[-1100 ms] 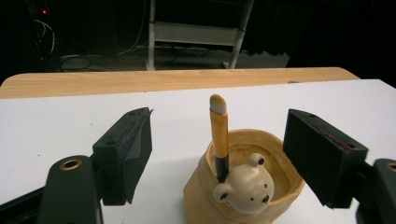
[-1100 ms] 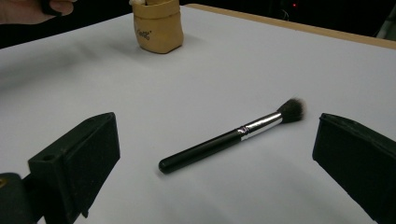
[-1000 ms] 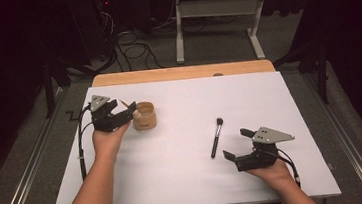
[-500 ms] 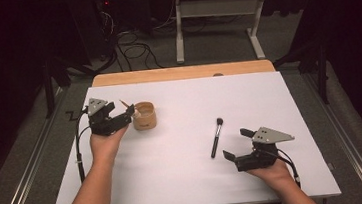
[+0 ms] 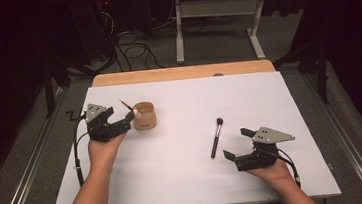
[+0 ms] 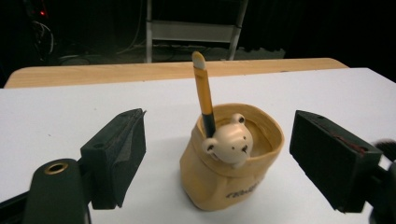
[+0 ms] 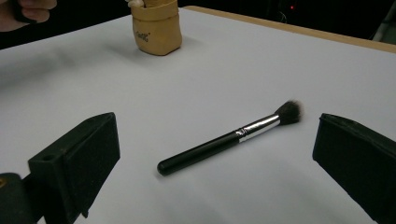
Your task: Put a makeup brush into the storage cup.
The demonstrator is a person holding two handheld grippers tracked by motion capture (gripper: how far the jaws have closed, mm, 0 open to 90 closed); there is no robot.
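A white worktop (image 5: 186, 182) is carrying a few small things, and a person's two hands are each holding a two-jaw gripper over it. The left gripper (image 5: 129, 118) is sitting at the left side of the worktop, just beside a small tan holder cup (image 5: 144, 115). In the left gripper view the cup (image 6: 232, 158) is standing upright between the two black jaws, which are standing wide on either side of it without touching it; they have just been opening further. The cup is wearing a little cream bear head (image 6: 229, 142) on its front rim, and an orange-and-black brush handle (image 6: 203, 95) is leaning upright inside it, its pale end pointing up.

The right gripper (image 5: 236, 144) is resting at the lower right of the worktop, well apart from the cup, with its jaws also standing wide and holding nothing. A black makeup brush (image 5: 216, 137) is lying flat on the worktop just ahead of it. In the right gripper view the brush (image 7: 231, 137) is lying between and beyond the two jaws, bristles pointing towards the right, silver collar in the middle, and the tan cup (image 7: 156, 27) is standing farther off.
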